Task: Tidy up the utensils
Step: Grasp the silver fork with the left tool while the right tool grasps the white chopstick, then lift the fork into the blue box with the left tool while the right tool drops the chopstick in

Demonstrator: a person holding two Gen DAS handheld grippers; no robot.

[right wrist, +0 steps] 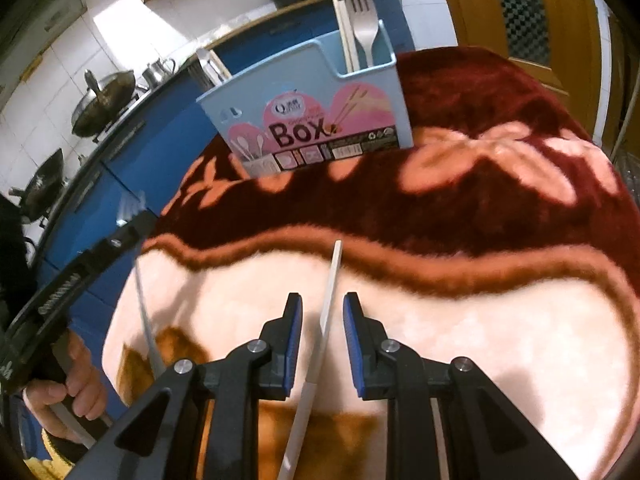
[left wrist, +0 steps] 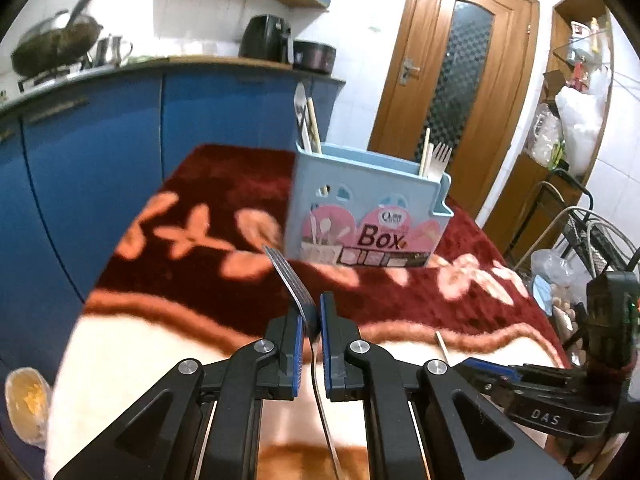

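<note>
Left gripper (left wrist: 313,320) clamped metal fork (left wrist: 290,276), tines toward far blue box (left wrist: 360,208). Right gripper (right wrist: 322,320) stood open astride chopstick (right wrist: 326,312) lying on blanket (right wrist: 480,320). I judged: lift fork above rim, tip upright, drop into free compartment.

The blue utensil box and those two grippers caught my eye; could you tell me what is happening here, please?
A person is sorting utensils into the blue utensil box standing on the red floral blanket. The left gripper is shut on a metal fork, lifted with its tines aimed toward the box. The right gripper is open, its fingers either side of a pale chopstick lying on the blanket. A wooden fork and chopsticks already stand in the box.
</note>
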